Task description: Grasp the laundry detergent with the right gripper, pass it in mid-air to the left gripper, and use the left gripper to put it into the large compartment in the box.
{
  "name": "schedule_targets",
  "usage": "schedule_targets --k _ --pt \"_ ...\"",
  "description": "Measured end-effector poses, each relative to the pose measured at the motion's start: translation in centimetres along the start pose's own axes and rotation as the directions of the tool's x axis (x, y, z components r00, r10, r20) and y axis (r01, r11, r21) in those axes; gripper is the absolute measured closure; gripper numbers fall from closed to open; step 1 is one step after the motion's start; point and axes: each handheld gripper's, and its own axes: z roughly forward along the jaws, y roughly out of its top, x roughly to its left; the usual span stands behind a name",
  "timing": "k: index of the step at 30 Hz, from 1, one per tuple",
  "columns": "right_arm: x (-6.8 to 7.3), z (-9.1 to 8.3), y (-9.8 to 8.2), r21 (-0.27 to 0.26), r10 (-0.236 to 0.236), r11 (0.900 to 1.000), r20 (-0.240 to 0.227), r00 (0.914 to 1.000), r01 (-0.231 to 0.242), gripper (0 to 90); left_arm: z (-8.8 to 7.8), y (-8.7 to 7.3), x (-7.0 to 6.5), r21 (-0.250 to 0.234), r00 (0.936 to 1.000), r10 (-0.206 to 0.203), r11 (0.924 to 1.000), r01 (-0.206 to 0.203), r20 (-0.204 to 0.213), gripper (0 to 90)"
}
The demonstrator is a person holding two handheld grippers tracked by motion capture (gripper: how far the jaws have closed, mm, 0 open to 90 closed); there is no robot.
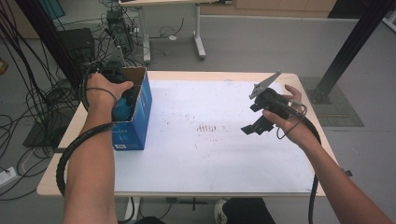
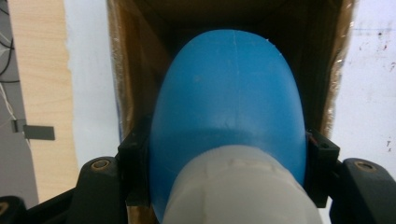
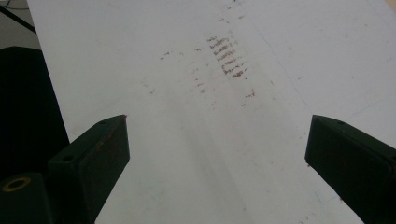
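The left hand-held gripper (image 2: 224, 186) is clenched on a blue bottle (image 2: 229, 102) with a white cap, base pointing down into the open cardboard box (image 1: 135, 109) at the surface's (image 1: 210, 154) left edge. The bottle's long axis runs along the box's depth. The right hand-held gripper (image 1: 254, 127) hovers released, well apart, near the right edge.

Rectangular table with pale wood edge and white, red-brown-smudged top sheet (image 1: 224, 154): centre of room. Grey, smooth floor (image 1: 261, 46): all round. Tangle of black cables (image 1: 28, 93): floor beyond the table's left edge. Second light-wood desk on white metal legs (image 1: 198, 32): beyond the far edge. Black metal frame post (image 1: 350, 46): near the far right corner. Light: even, soft.
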Motion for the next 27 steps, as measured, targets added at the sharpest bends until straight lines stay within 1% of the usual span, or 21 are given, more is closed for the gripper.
schedule_targets --k 4,5,7,15,27 --pt "0.0 0.1 0.1 0.007 0.001 1.000 0.002 1.0000 -0.001 6.3 0.9 -0.2 0.1 -0.007 0.9999 0.011 0.9999 -0.011 0.000 37.1" --pt "0.0 0.2 0.1 0.009 0.000 1.000 0.003 1.0000 0.000 6.3 0.9 -0.2 0.1 -0.007 0.9999 0.011 0.9999 -0.011 0.000 37.1" --pt "0.0 0.2 0.1 0.009 0.000 1.000 0.005 1.0000 0.000 6.3 1.1 -0.2 0.2 -0.002 1.0000 0.008 1.0000 -0.008 0.000 37.1" --pt "0.0 0.3 0.3 0.012 -0.001 1.000 0.005 1.0000 0.001 6.3 2.1 -0.3 0.2 0.008 0.9998 0.021 0.9997 -0.021 -0.004 37.1" --pt "-0.1 0.0 0.2 0.008 0.002 1.000 0.015 0.9999 -0.002 6.3 2.2 -0.3 0.0 0.010 0.9996 0.025 0.9996 -0.025 -0.010 36.9"
